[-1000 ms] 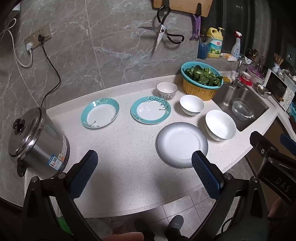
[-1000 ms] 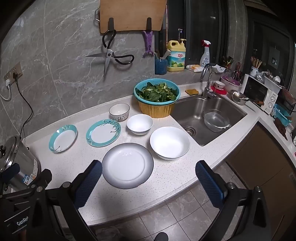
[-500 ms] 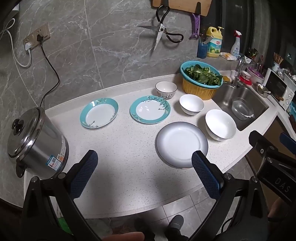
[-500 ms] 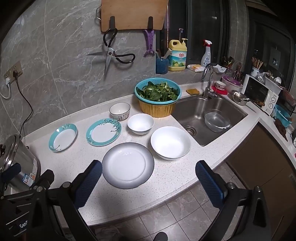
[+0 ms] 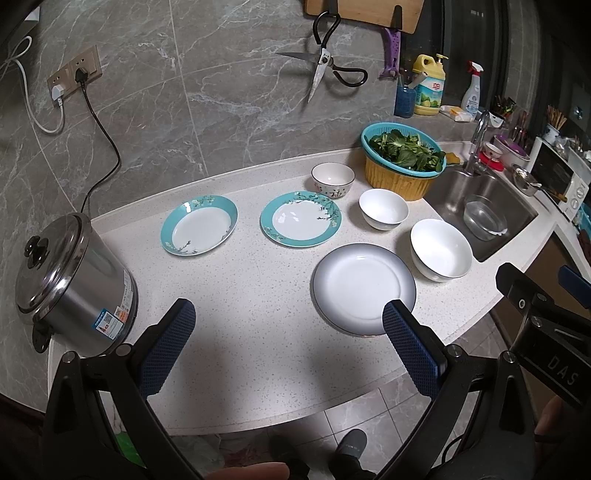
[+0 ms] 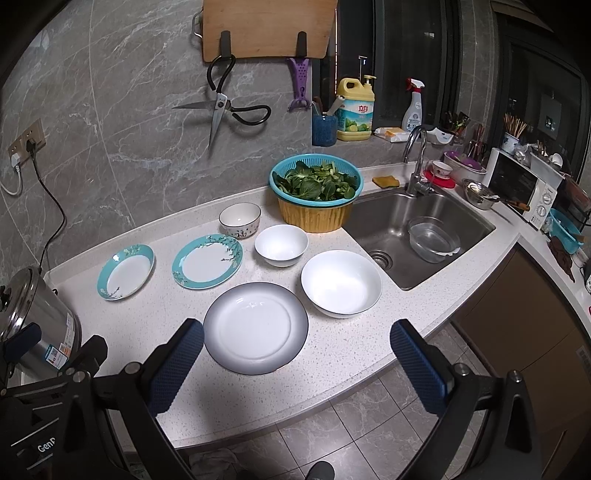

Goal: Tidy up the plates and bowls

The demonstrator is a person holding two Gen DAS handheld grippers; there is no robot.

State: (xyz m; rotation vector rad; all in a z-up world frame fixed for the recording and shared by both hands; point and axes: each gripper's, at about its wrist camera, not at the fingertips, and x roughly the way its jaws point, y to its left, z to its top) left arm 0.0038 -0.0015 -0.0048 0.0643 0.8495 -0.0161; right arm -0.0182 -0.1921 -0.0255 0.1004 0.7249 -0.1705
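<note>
Left wrist view: left gripper (image 5: 288,325), fingers spread wide, empty, held above the front edge of a speckled white counter (image 5: 240,295). Right wrist view: right gripper (image 6: 295,347), fingers likewise spread wide, empty, above the same edge.

Items on the counter:
- Grey-rimmed white plate (image 6: 255,328), nearest the front edge, between the right gripper's fingertips in that view, untouched.
- Large white bowl (image 6: 340,282), just beside that plate on the sink side.
- Small white bowl (image 6: 281,244), behind the large one.
- Patterned bowl (image 6: 240,219), nearest the wall, just beside the basket.
- Two teal-rimmed plates with a blossom pattern: one (image 6: 207,261) in the middle, touching no other dish; the other (image 6: 125,271) further toward the pot, apart from it.
- Steel pot (image 5: 70,280) with lid, at the far left end, its cord running up to a wall socket (image 5: 75,72).
- Teal basket (image 6: 316,182) of green leaves, seated in a yellow basin beside the sink (image 6: 424,236).

In the sink: one clear bowl (image 6: 434,238).

On the wall: scissors (image 6: 221,110), cutting board (image 6: 266,27), purple peeler (image 6: 300,85).
</note>
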